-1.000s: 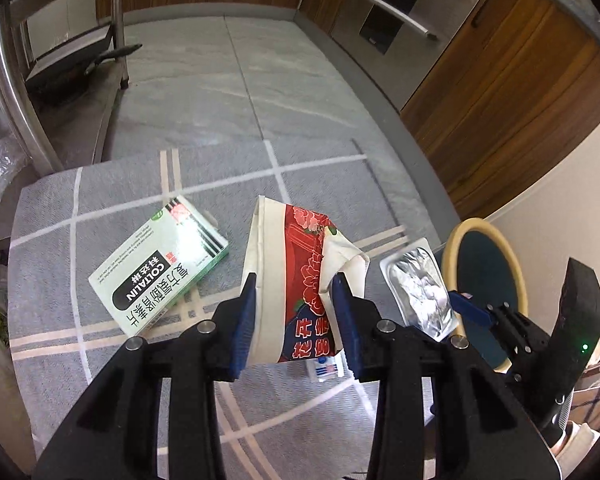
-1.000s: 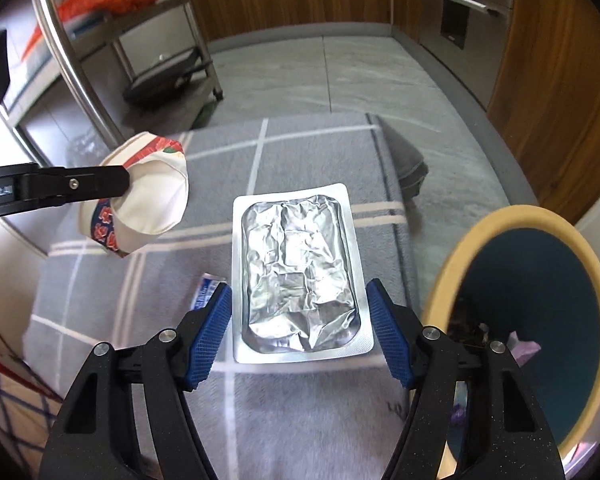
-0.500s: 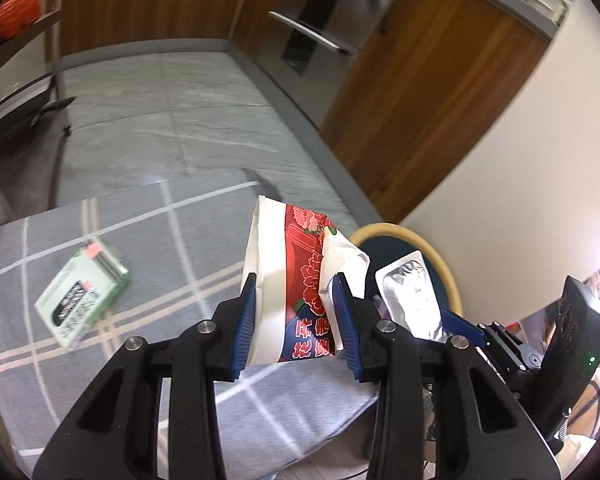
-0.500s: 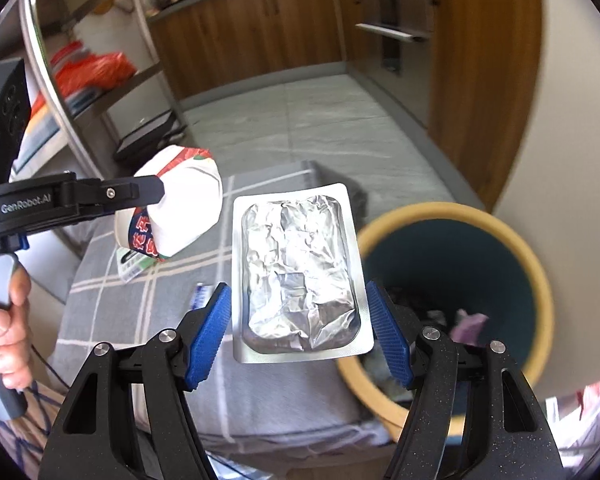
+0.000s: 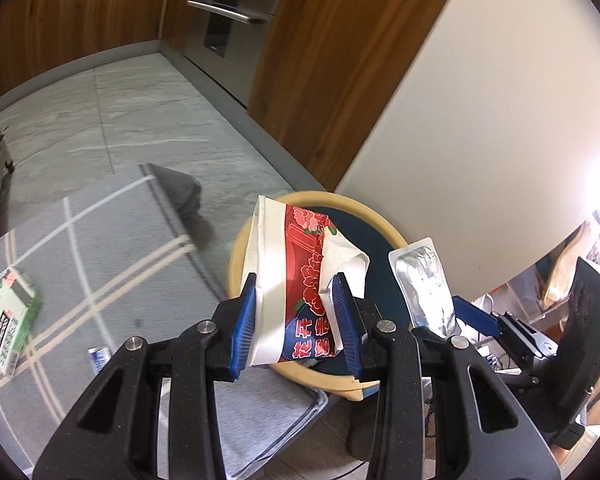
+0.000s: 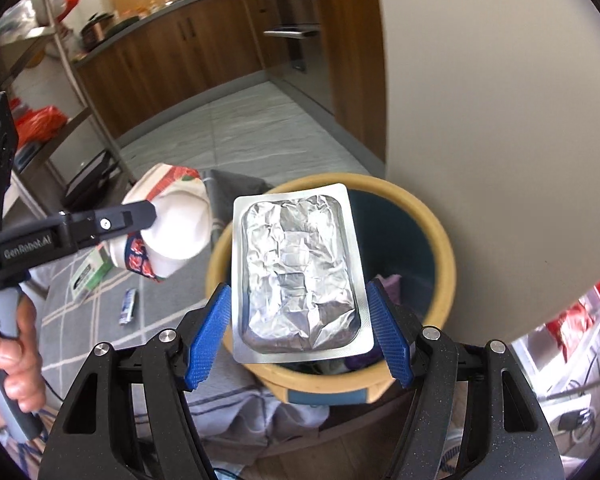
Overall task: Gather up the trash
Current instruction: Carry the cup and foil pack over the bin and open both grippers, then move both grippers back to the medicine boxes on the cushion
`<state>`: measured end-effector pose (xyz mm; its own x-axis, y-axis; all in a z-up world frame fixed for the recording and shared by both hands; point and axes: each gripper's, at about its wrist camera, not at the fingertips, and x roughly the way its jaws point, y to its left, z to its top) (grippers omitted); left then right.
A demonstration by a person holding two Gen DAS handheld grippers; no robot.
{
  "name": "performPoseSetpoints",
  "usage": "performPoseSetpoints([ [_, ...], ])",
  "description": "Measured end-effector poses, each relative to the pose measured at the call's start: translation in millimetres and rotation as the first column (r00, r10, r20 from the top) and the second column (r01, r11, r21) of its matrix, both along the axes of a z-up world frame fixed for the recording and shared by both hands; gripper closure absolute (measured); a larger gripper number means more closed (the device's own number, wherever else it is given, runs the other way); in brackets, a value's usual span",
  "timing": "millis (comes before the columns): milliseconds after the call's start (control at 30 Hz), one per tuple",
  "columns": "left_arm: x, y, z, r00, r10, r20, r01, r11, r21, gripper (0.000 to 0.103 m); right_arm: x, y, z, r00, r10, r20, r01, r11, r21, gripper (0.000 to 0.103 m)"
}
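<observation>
My left gripper (image 5: 294, 322) is shut on a crumpled white and red paper cup (image 5: 300, 276) and holds it over the near rim of the round yellow-rimmed bin (image 5: 236, 256). My right gripper (image 6: 298, 330) is shut on a silver foil blister pack (image 6: 298, 272) and holds it above the same bin (image 6: 444, 248). The cup (image 6: 176, 220) and left gripper also show at the left of the right wrist view. The blister pack (image 5: 426, 284) shows to the right in the left wrist view.
A green and white medicine box (image 5: 10, 326) and a small blue wrapper (image 5: 98, 358) lie on the grey checked cloth (image 5: 100, 248). A cream wall (image 5: 480, 120) stands just behind the bin. Wooden cabinets and an oven line the far side.
Both grippers have swung right, away from the cloth, carrying the cup and the blister pack to above the bin. The medicine box has slid to the left edge of view.
</observation>
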<state>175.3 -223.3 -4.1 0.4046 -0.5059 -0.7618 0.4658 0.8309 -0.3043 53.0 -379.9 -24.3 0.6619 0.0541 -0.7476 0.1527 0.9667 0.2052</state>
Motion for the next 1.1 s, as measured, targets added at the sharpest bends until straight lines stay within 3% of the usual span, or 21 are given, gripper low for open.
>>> performPoseSetpoints([
  [567,16,-62,-43,0.996,-0.078,-0.044,0.082,0.992,0.093,0.061,16,-13,-31,0.996,-0.039,-0.083,0.04,0.999,0.017,0.033],
  [767,22,-52,-42,0.997,-0.066,-0.035,0.069,0.994,0.087,0.046,31,-12,-38,0.992,-0.033,-0.123,0.035,0.999,0.015,0.032],
  [1100,23,-8,-23,1.0,0.007,0.001,-0.007,0.999,0.052,0.039,32,0,-28,0.996,-0.026,-0.086,0.029,0.999,0.024,0.032],
])
